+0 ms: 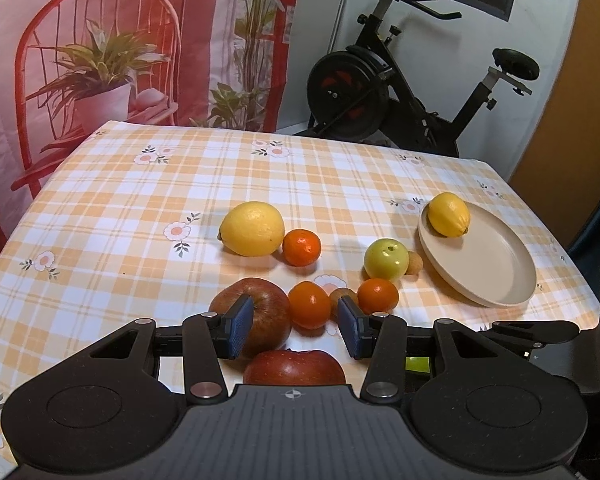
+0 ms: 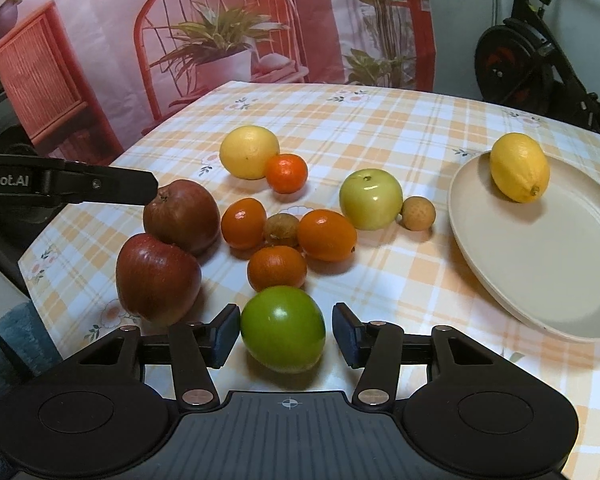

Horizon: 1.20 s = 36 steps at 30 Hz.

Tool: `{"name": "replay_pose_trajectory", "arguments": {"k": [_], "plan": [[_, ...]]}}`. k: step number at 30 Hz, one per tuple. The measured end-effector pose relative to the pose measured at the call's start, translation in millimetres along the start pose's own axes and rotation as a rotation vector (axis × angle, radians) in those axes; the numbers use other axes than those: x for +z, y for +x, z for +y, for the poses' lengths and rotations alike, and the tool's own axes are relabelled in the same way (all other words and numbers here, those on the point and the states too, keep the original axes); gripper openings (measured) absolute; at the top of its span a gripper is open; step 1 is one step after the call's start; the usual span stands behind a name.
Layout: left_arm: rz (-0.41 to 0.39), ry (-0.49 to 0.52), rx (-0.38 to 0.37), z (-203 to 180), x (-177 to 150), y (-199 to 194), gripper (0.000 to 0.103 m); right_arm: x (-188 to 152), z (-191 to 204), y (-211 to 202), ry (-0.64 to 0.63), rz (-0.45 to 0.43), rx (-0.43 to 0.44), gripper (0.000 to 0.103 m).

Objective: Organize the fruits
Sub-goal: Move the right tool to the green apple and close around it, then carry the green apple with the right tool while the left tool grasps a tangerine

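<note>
1. The left gripper (image 1: 296, 330) tilts downward, its jaws parted with nothing pressed between the blue pads (image 1: 242, 326).
2. The right gripper (image 2: 284, 338) also tilts downward; its jaws stand apart, neither pad (image 2: 225, 336) pressing on anything.

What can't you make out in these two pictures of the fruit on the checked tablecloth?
- Nearest dark red apple, left wrist view: lower half hidden by the gripper body.
- Bright green apple, left wrist view: only a sliver shows behind the gripper linkage.
- Right gripper: whether its pads touch the bright green apple is unclear.
</note>
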State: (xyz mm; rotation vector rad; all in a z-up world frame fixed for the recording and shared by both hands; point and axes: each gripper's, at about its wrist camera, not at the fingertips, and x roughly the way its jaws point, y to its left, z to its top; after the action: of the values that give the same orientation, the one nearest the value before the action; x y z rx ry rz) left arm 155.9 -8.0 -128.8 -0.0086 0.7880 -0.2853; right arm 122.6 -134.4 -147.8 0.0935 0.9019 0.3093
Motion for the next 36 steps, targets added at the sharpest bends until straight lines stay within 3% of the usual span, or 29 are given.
{"name": "replay_pose_trajectory", "arguments": {"k": [25, 36], "plan": [[0.031, 0.034, -0.005, -14.9, -2.1, 3.6, 0.049, -9.4, -7.2, -2.0, 0.025, -0.006, 0.057, 0.043], [0.032, 0.052, -0.004, -18.5, 2.8, 6.7, 0.048, -8.6, -14.8, -13.9, 0.046, -0.062, 0.058, 0.043]]}}
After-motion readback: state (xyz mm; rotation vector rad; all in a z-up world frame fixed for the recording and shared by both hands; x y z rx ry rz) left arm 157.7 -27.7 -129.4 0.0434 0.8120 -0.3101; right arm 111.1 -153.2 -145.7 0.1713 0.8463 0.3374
